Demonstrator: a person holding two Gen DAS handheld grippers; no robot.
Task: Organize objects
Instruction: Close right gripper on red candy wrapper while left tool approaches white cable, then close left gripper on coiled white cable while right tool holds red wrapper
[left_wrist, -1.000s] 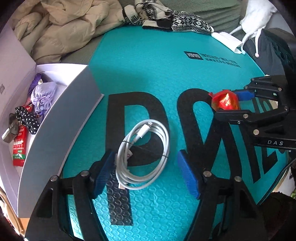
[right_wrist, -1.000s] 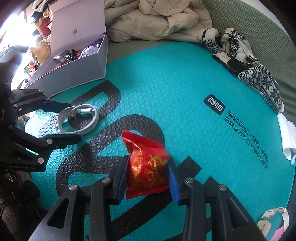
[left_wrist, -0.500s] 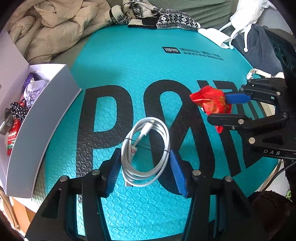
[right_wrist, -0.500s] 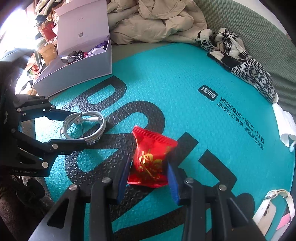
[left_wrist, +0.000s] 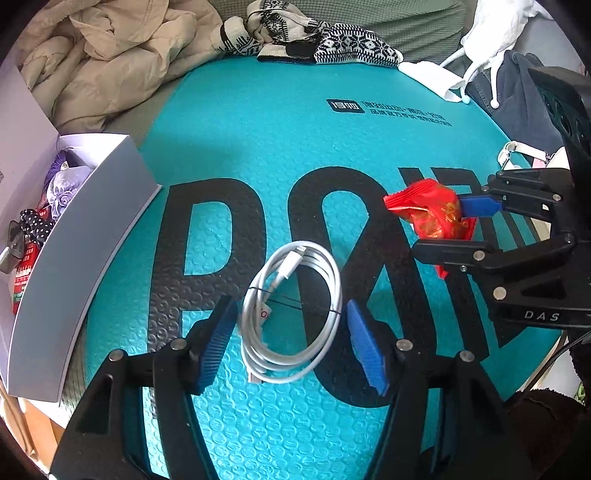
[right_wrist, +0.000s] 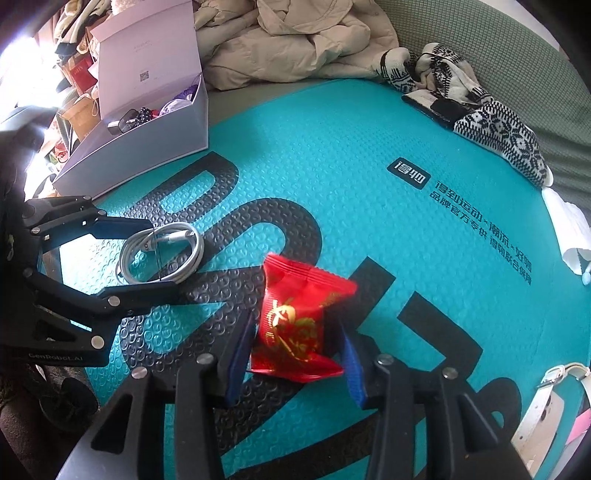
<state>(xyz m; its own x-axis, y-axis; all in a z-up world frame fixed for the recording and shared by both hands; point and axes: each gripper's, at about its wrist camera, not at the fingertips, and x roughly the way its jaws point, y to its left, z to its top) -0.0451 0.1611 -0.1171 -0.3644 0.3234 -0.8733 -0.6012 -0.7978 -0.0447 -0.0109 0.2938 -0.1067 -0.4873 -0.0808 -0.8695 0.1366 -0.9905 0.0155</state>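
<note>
Left hand-held gripper (left_wrist: 291, 343) sits low over the teal mat (left_wrist: 280, 147), jaws apart and just been opening wider; coiled white cable (left_wrist: 291, 310) lies flat on the mat between the blue pads, right pad just beside the coil, no squeeze visible. Right hand-held gripper (right_wrist: 293, 358) jaws also just been opening, w/ red snack packet (right_wrist: 295, 325) between them; left pad looks to touch the packet, gap at right pad, so released. Open white box (right_wrist: 147, 147) w/ small items sits at the mat's far left edge, well apart from both.
</note>
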